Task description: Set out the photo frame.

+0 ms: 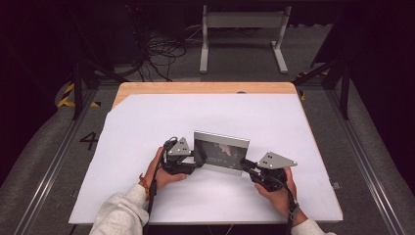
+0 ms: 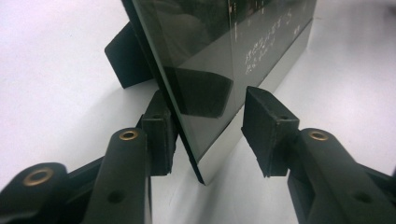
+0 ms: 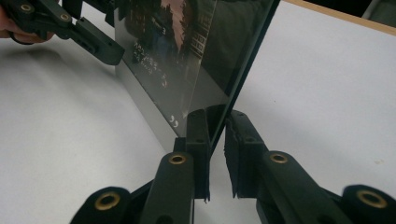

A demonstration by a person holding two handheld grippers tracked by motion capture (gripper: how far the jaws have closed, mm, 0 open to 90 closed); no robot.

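A glass-fronted picture frame [image 1: 221, 149] with a dark print stands upright on the white sheet near the middle of the table. My left gripper [image 1: 198, 159] straddles its left edge. In the left gripper view the frame [image 2: 219, 56] runs between the jaws; one pad sits against its back, while the other pad [image 2: 266, 126] stands off from the glass. The frame's black easel leg [image 2: 126, 58] props it from behind. My right gripper [image 1: 244, 165] is shut on the frame's right edge [image 3: 187, 56], a pad on each face [image 3: 217, 140]. The left gripper's finger [image 3: 93, 42] shows at the far edge.
A white sheet [image 1: 147, 122] covers most of the wooden table [image 1: 205, 88]. Beyond the table's far edge the floor holds loose cables [image 1: 161, 51] and a white stand's legs [image 1: 242, 34]. Metal rails run along both sides of the table.
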